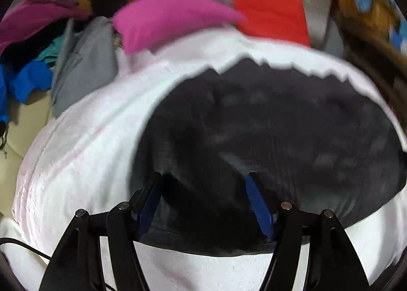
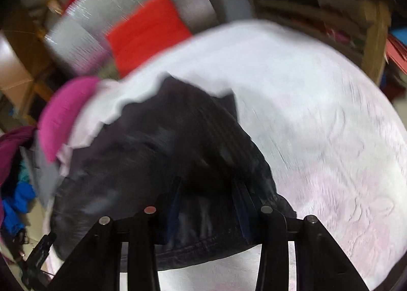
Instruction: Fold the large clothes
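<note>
A black garment [image 1: 279,125] lies folded on a white, faintly pink-patterned sheet [image 1: 89,151]; its far edge looks jagged from motion blur. My left gripper [image 1: 204,202] hovers at the garment's near hem, open, its blue pads wide apart with dark cloth lying between and below them. In the right wrist view the same black garment [image 2: 165,151] spreads from the centre to the lower left over the sheet [image 2: 318,112]. My right gripper [image 2: 208,199] sits at the near hem with its pads narrower but still apart, and a wrinkled bit of cloth lies between them.
A pink cloth [image 1: 165,18] [image 2: 63,112] and a folded red cloth [image 1: 272,16] [image 2: 147,33] lie beyond the garment. A heap of grey [image 1: 81,69], blue [image 1: 28,79] and purple clothes sits at the left. Wooden furniture [image 2: 368,36] stands behind.
</note>
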`<state>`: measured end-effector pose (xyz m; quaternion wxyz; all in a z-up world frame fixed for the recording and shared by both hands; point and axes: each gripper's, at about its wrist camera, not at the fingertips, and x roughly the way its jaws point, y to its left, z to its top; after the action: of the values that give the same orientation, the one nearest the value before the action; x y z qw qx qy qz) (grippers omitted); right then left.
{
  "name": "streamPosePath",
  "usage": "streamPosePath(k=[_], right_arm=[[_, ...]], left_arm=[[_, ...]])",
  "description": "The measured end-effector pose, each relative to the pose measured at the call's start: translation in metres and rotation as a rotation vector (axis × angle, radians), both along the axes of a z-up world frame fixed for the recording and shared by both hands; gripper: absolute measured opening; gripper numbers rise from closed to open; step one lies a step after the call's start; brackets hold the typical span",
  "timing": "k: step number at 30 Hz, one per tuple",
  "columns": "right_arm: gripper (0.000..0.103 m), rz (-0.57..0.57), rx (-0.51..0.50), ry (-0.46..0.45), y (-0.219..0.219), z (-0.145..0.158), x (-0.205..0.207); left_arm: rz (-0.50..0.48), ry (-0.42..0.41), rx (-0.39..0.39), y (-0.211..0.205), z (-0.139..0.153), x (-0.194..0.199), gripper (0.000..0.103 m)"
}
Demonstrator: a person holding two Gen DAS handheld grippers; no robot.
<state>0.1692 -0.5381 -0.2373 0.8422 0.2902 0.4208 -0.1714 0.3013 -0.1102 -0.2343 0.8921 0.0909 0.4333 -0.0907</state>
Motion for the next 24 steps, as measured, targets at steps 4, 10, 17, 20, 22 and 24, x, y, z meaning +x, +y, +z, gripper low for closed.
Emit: streamPosePath(k=[4, 10, 17, 20, 22, 24], right_arm=[[0.043, 0.017, -0.038, -0.052, 0.001, 0.013, -0.005], [0.043, 0.012, -0.206, -0.200, 0.011, 0.042, 0.003], [0.043, 0.001, -0.091, 0.001, -0.012, -0.022, 0.056], [0.043, -0.004, -0.111, -0.010, -0.006, -0.010, 0.051], [0.043, 0.004, -0.121, -0.059, 0.000, 0.005, 0.041], [0.043, 0.028, -0.134, -0.103, 0.013, 0.019, 0.028]], left_arm=[[-0.011, -0.034, 0.041, -0.003, 0.000, 0.000, 0.068], [-0.001, -0.046, 0.040, 0.003, 0.004, 0.007, 0.068], [-0.023, -0.077, 0.079, -0.006, 0.001, -0.001, 0.068], [-0.020, -0.074, 0.078, -0.005, 0.001, 0.000, 0.068], [-0.015, -0.073, 0.075, -0.004, 0.001, -0.001, 0.068], [-0.012, -0.074, 0.073, -0.004, 0.002, -0.002, 0.068]])
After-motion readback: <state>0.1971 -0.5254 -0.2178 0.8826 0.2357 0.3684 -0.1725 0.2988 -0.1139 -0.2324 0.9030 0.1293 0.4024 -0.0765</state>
